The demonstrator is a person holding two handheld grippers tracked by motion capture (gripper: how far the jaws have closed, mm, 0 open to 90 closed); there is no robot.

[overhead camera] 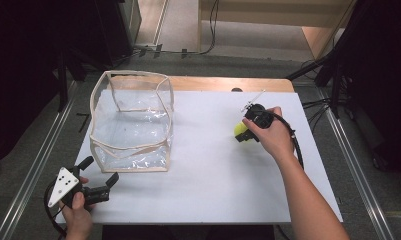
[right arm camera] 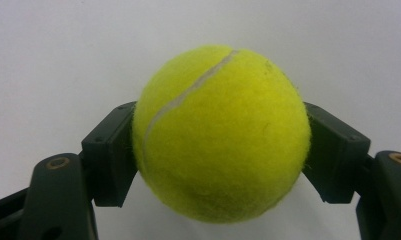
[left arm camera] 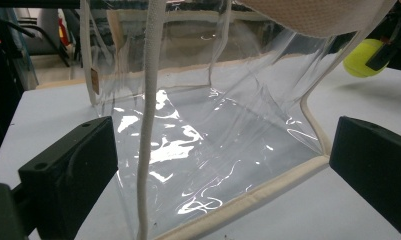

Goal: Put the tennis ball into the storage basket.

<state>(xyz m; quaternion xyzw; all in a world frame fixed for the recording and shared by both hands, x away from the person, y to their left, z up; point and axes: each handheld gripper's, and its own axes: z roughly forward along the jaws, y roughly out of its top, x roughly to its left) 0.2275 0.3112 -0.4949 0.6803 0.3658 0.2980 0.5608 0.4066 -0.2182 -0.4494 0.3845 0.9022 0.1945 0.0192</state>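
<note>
A yellow tennis ball (right arm camera: 220, 132) sits between the two black jaws of my right gripper (right arm camera: 220, 150), and both pads press its sides. From above, that gripper (overhead camera: 243, 134) is at the right middle of the white table top with the ball (overhead camera: 239, 130) at its tip. A clear plastic bag (overhead camera: 132, 120) with beige trim stands open at the left. My left gripper (overhead camera: 102, 171) rests at the front left corner, jaws wide apart, pointing at the bag's near edge (left arm camera: 248, 200). The ball (left arm camera: 363, 57) also shows far off in the left gripper view.
The white sheet (overhead camera: 208, 180) covers the table; a wooden edge (overhead camera: 228, 83) shows at the back. Metal rails (overhead camera: 358, 165) run along both sides of the table. Cables trail on the floor at the right and behind.
</note>
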